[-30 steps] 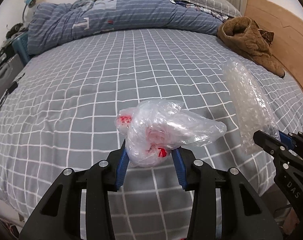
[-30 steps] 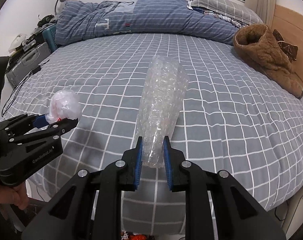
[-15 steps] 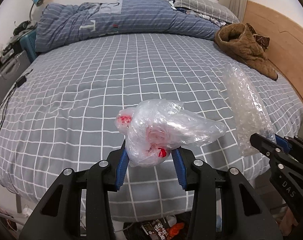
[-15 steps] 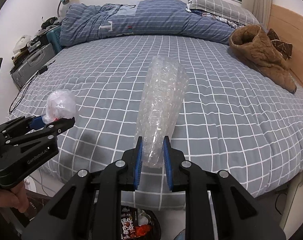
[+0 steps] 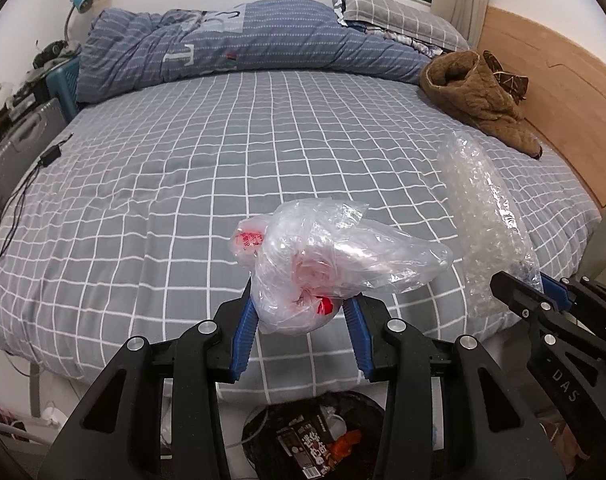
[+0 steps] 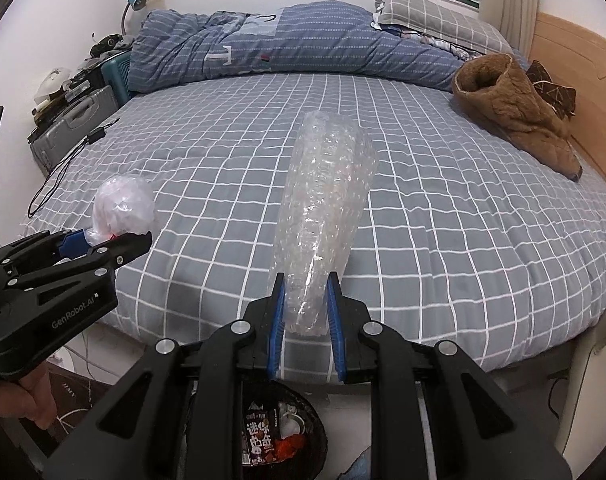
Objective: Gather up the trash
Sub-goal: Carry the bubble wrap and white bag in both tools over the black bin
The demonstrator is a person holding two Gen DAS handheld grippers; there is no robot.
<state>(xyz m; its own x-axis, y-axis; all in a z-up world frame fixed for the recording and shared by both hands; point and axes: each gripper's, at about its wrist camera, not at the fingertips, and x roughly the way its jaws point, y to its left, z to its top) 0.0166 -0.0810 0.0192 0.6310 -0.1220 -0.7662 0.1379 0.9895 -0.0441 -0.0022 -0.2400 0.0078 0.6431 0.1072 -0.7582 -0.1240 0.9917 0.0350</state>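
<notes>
Left hand-held gripper (image 5: 301, 312) clamps the crumpled plastic bag (image 5: 331, 264) and right hand-held gripper (image 6: 305, 304) pinches the bubble wrap (image 6: 323, 216), both held out past the bed's (image 6: 463, 240) near edge, presumably for dropping into the trash bin (image 6: 287, 432) below.

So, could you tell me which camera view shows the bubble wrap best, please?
The right wrist view: the bubble wrap stands centred, whole, clamped in the right gripper. The left wrist view shows it at the right edge, partly hidden.
</notes>
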